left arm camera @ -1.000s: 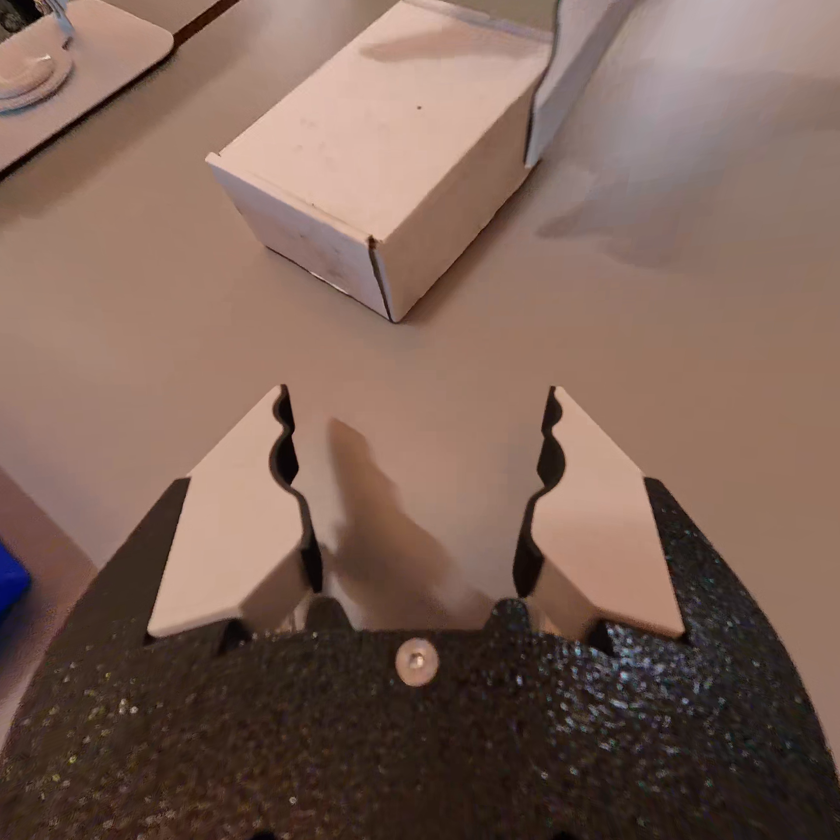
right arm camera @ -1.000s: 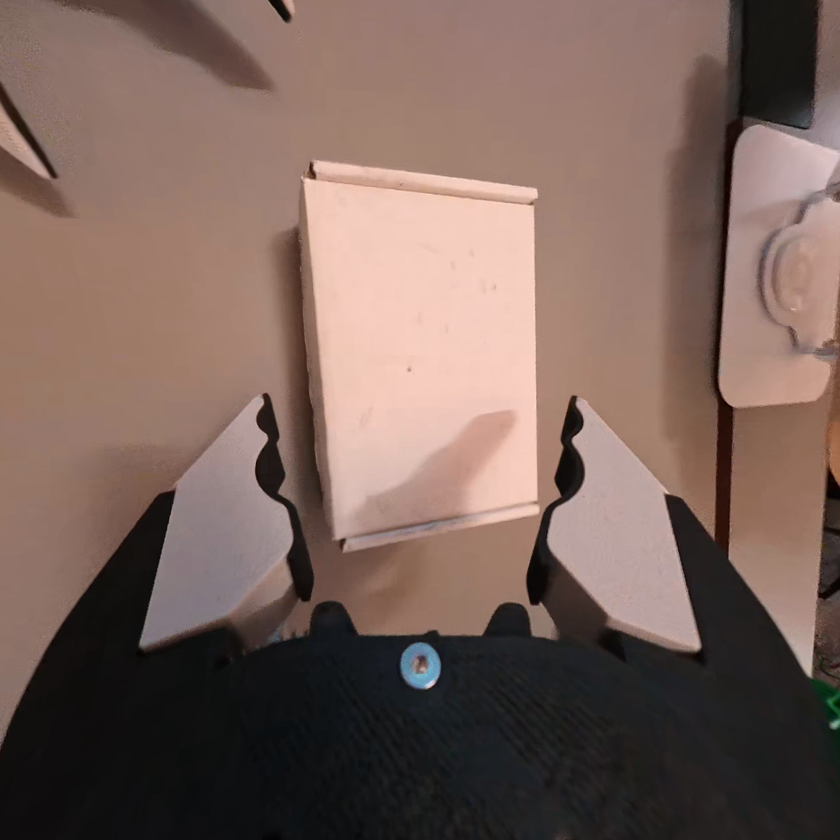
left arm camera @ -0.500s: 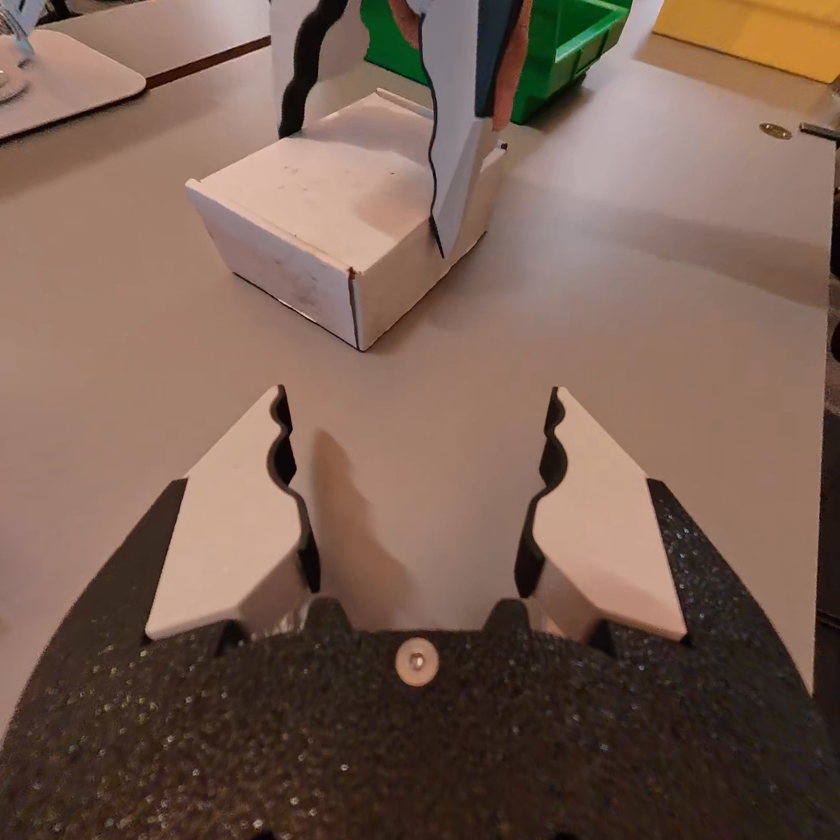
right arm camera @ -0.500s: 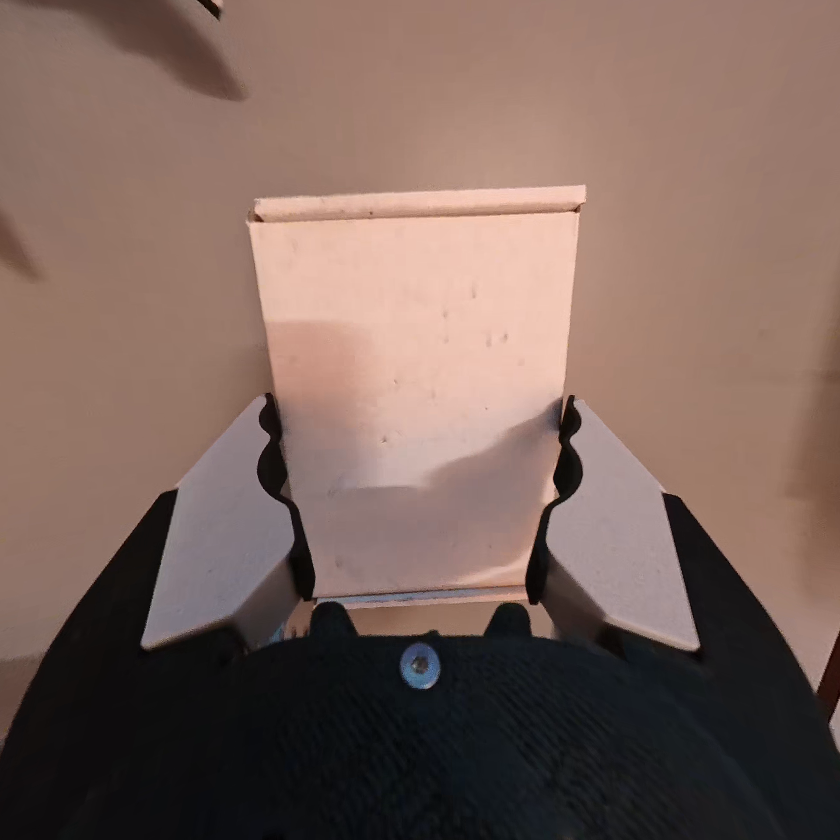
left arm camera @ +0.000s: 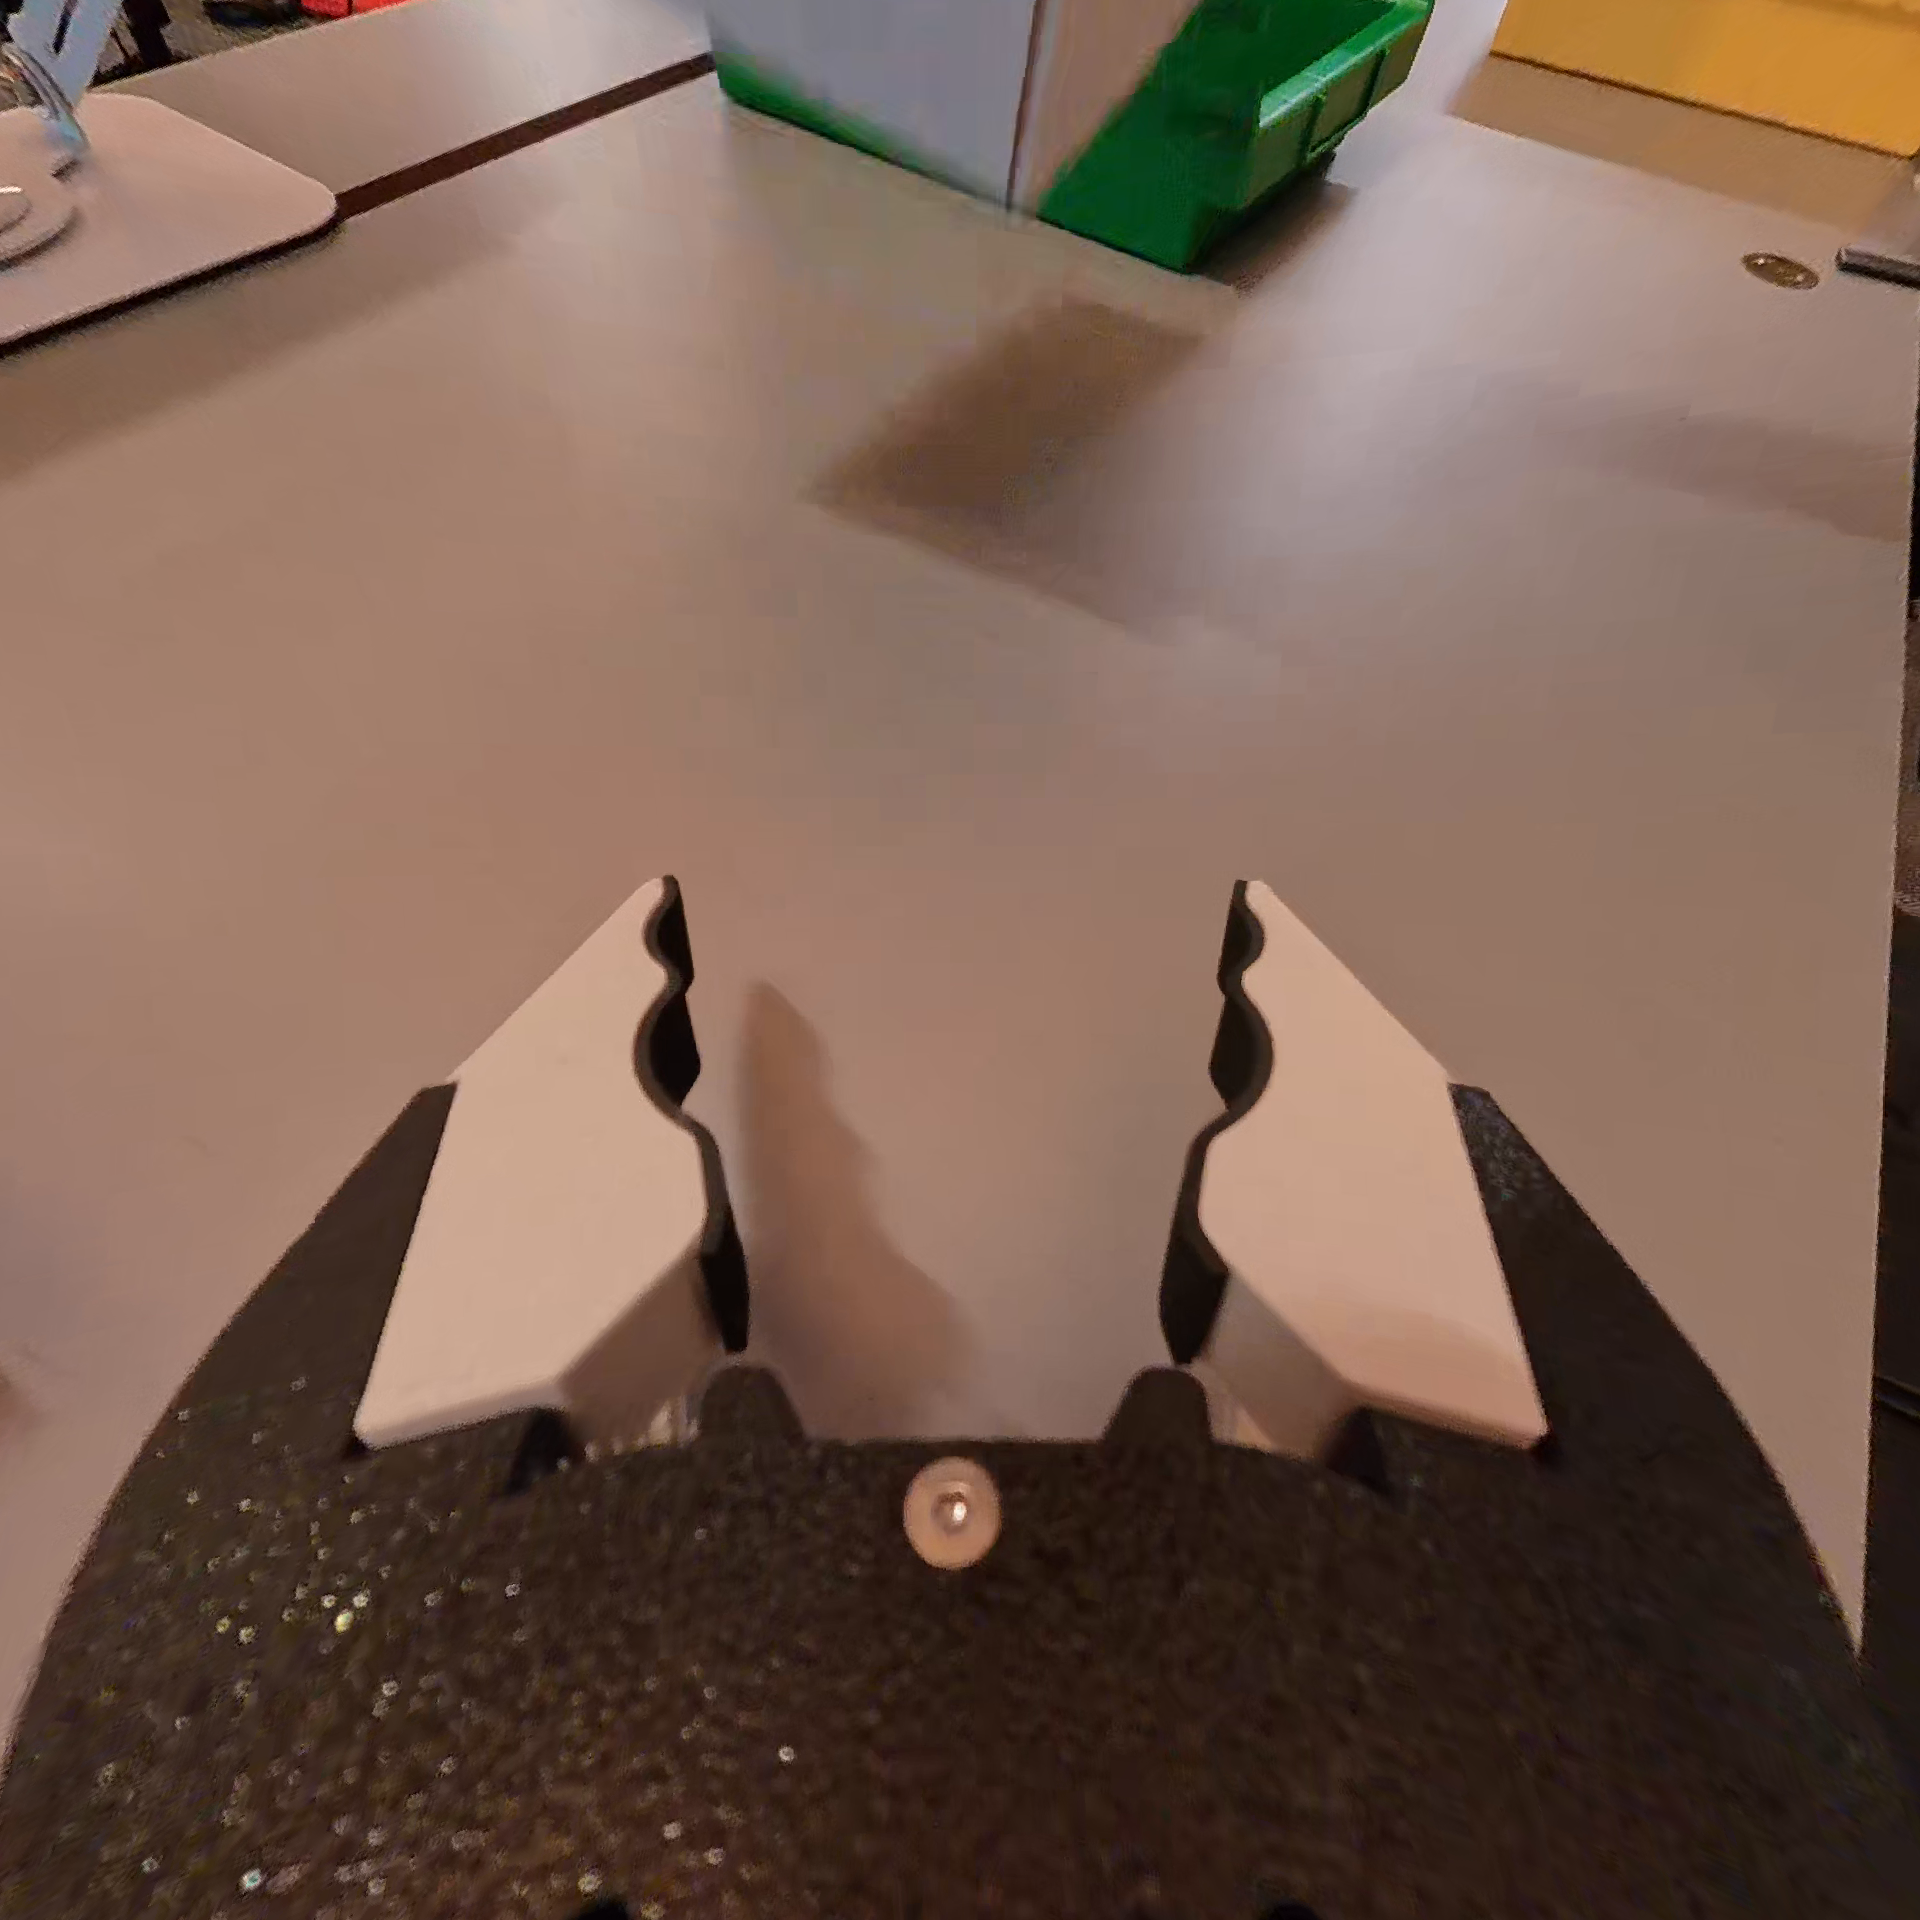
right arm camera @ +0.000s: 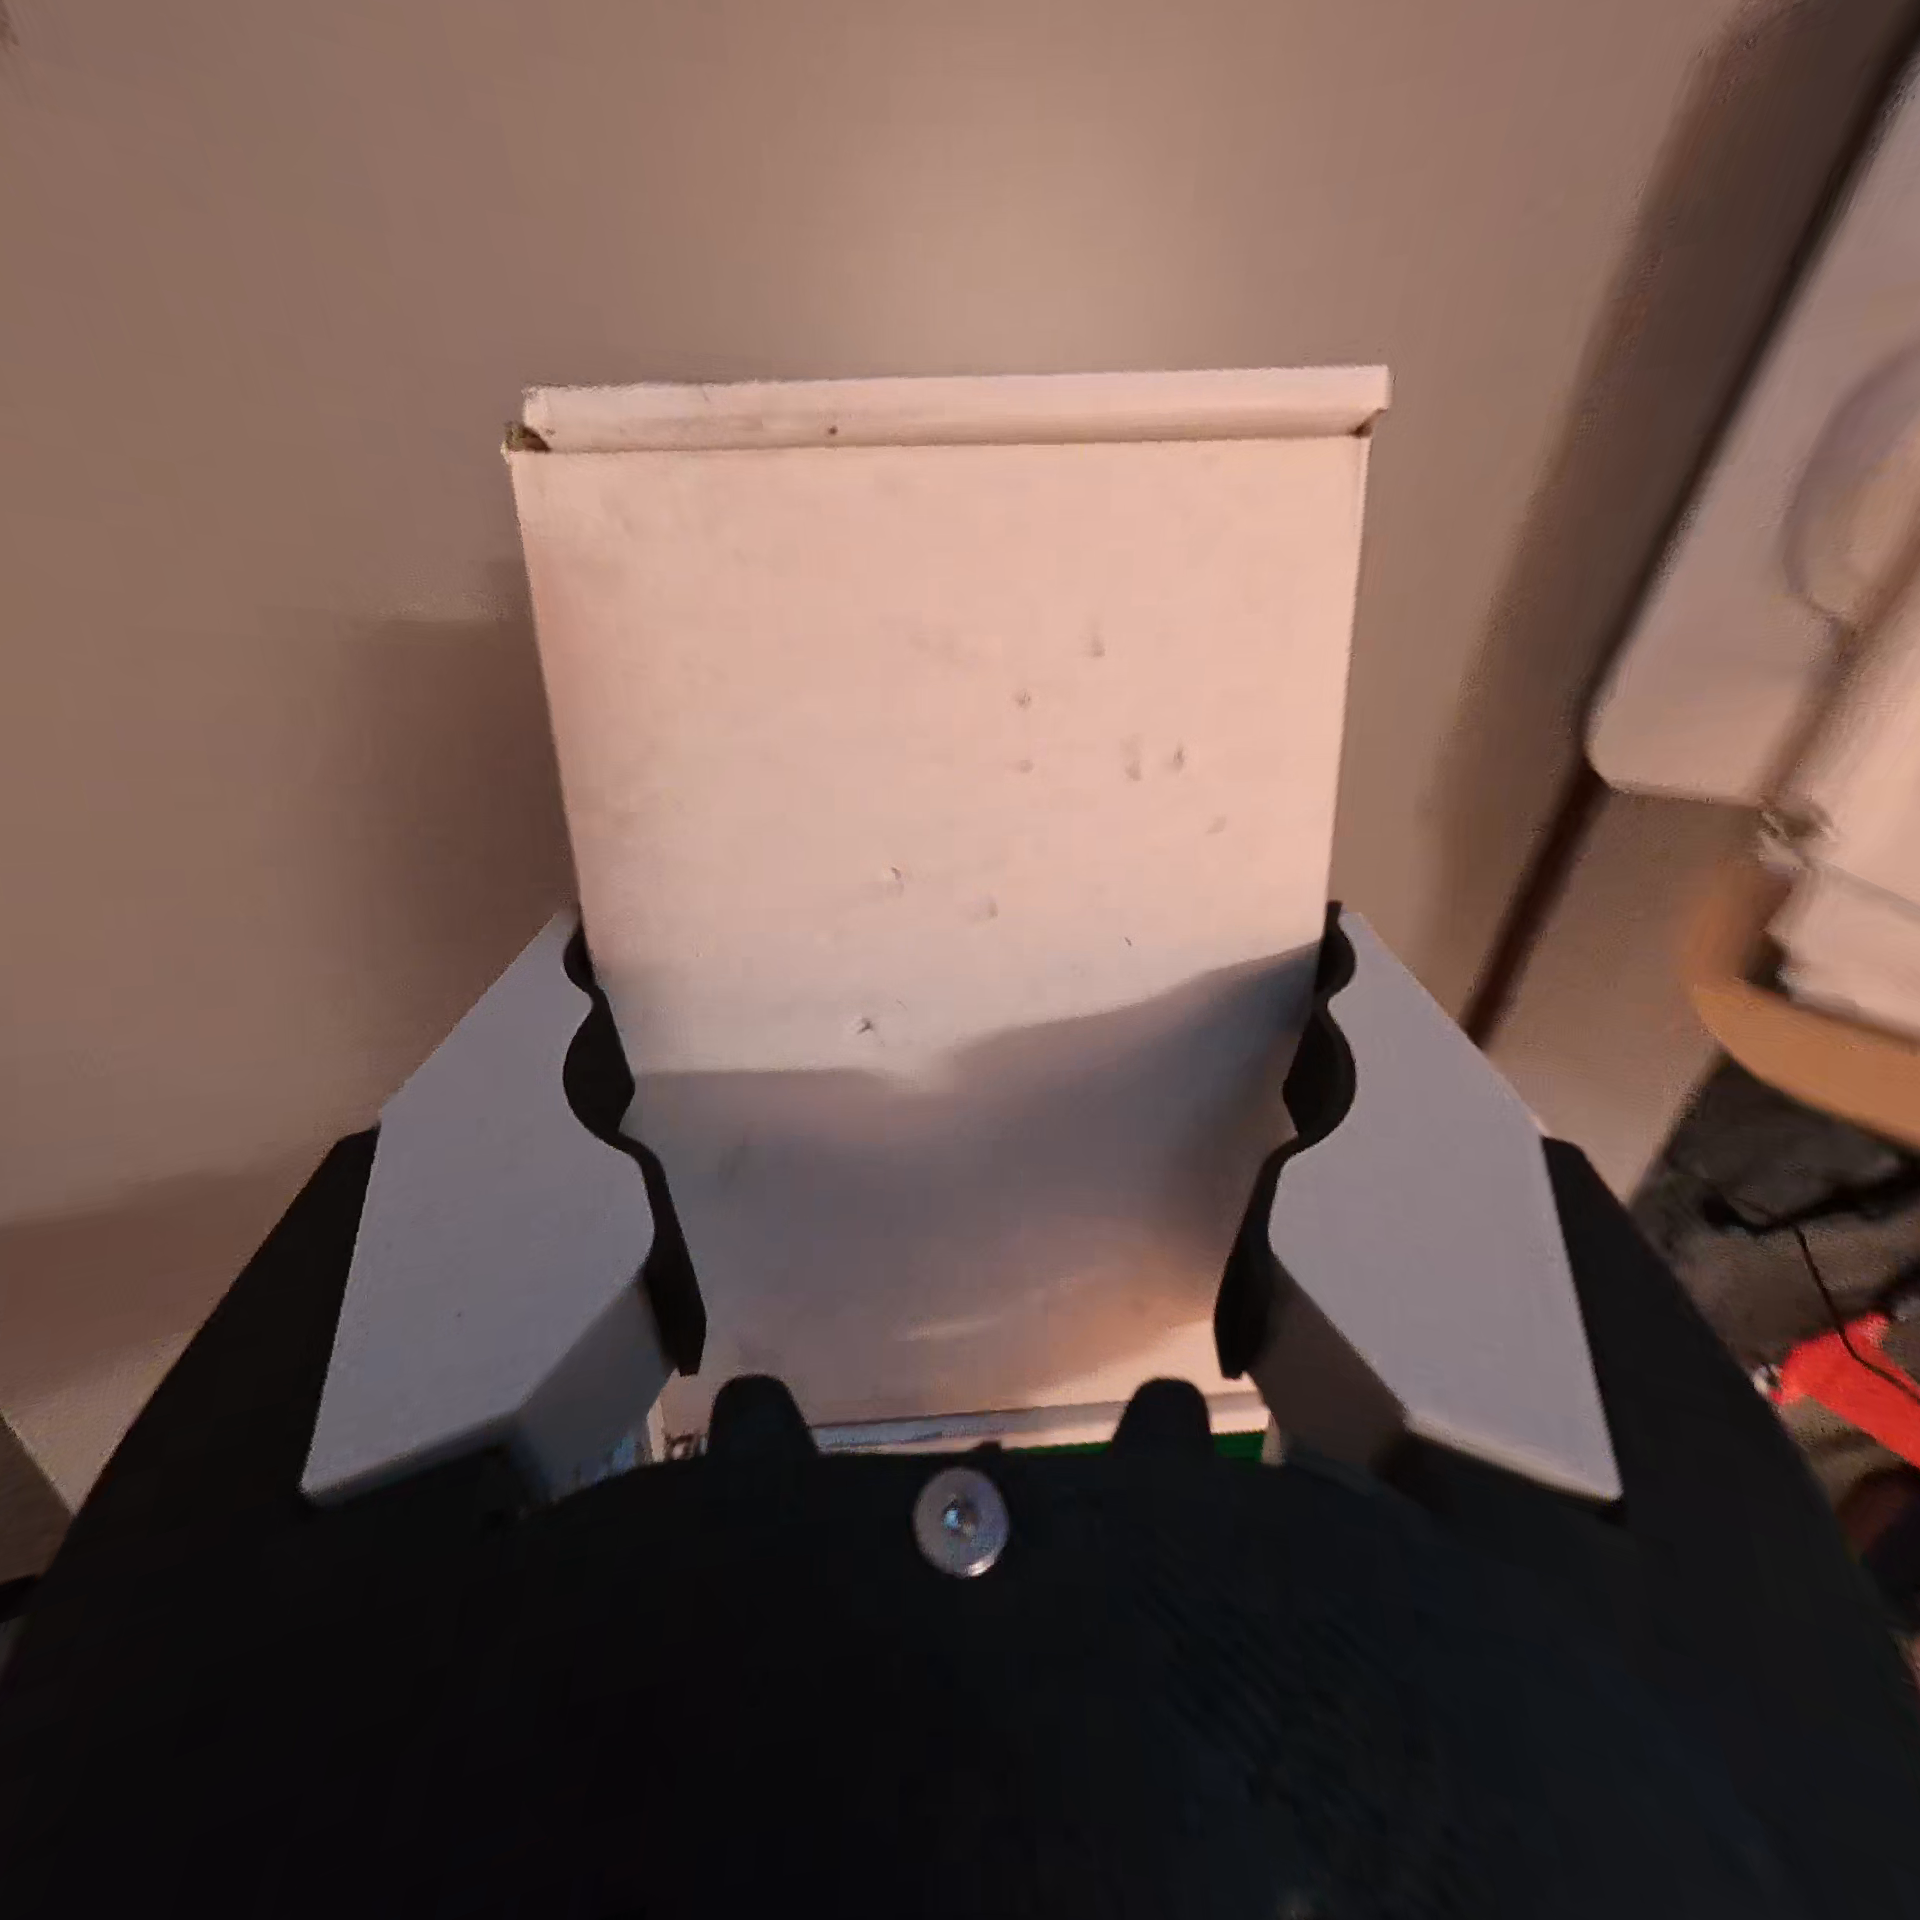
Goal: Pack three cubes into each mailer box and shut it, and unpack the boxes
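Note:
A closed white mailer box [right arm camera: 935, 727] sits between the fingers of my right gripper [right arm camera: 958, 930], which is shut on its two long sides and holds it above the table. In the left wrist view the same box [left arm camera: 914, 94] hangs blurred at the top edge, off the table, with its shadow [left arm camera: 997, 436] below it. My left gripper [left arm camera: 954, 894] is open and empty, low over the bare grey table [left arm camera: 520, 623], well short of the box. No cubes are in view.
A green bin [left arm camera: 1195, 135] stands behind the lifted box, with a yellow container [left arm camera: 1714, 62] at the far right. A white flat stand base [left arm camera: 156, 208] lies at the far left. The table's right edge [left arm camera: 1881, 831] runs close by. Floor with cables [right arm camera: 1818, 1247] shows at the right.
My right gripper came down over the box, shut on its sides and lifted it off the table. My left gripper stayed open and the box left the table in front of it.

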